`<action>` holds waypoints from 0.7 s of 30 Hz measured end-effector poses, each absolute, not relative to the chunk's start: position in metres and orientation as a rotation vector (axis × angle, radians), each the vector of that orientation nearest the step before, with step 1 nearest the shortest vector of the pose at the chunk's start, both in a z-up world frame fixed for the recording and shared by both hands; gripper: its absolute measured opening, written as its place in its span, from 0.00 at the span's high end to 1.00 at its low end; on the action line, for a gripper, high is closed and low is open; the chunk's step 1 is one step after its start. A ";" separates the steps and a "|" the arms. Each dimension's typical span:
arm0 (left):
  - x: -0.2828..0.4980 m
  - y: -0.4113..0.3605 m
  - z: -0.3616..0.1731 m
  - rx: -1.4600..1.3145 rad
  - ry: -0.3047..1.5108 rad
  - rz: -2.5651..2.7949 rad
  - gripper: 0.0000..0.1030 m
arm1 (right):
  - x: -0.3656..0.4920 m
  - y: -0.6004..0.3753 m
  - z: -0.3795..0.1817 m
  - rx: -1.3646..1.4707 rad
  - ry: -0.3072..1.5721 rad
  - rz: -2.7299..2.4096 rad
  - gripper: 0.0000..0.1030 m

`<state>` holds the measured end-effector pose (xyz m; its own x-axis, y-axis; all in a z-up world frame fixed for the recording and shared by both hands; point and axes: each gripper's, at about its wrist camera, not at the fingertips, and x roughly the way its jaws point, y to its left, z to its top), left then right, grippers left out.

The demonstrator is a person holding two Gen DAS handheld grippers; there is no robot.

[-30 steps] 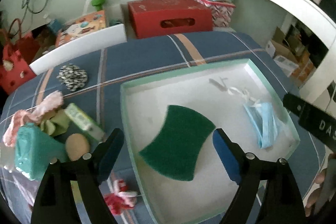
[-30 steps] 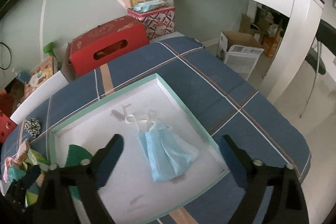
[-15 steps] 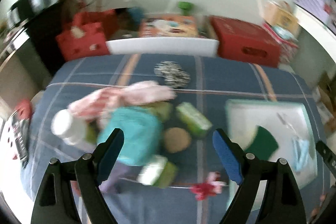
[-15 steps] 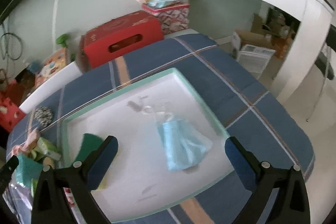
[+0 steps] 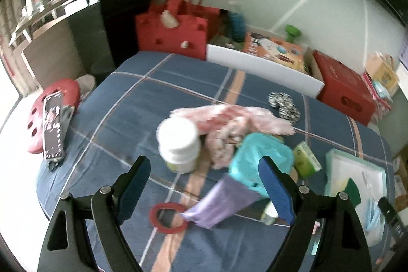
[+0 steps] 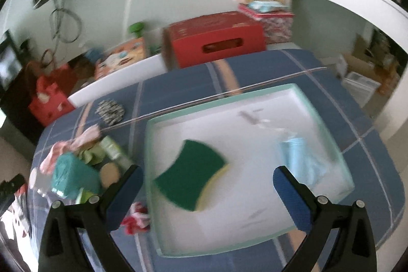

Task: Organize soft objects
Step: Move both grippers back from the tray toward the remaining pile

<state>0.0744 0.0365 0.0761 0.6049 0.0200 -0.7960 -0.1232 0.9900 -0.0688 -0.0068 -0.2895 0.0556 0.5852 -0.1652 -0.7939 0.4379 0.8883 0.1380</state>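
Left gripper [image 5: 204, 185] hangs over the clutter pile, fingers wide, holding nothing, probably lined up for a pick: pink crumpled cloth [image 5: 229, 119], teal soft pouch [image 5: 257, 159], lilac packet [image 5: 221, 205]. A hard white-capped bottle [image 5: 178, 144] crowds them. Right gripper [image 6: 206, 195] is wide and empty over the shallow mint-rimmed white tray [image 6: 255, 93]; green scouring sponge [image 6: 190, 175] and pale blue face mask [image 6: 303, 159] lie well apart, with free floor between them.

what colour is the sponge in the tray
Dark green over yellow; clearest in the right wrist view.
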 end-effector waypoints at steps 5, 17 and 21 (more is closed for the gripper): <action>0.067 0.072 0.071 -0.179 0.922 0.139 0.16 | 0.004 -0.256 0.051 0.293 0.904 -0.289 0.00; 0.060 0.108 0.046 -0.228 0.985 0.182 0.16 | 0.024 -0.177 0.032 0.217 0.979 -0.074 0.00; 0.059 0.102 0.032 -0.214 1.030 0.158 0.16 | 0.031 -0.158 0.019 0.184 1.025 -0.021 0.00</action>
<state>0.0591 0.1023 0.0317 0.5066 0.0299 -0.8617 -0.2299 0.9679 -0.1016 0.0307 -0.1580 0.0188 0.5204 0.0687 -0.8511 0.1033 0.9844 0.1426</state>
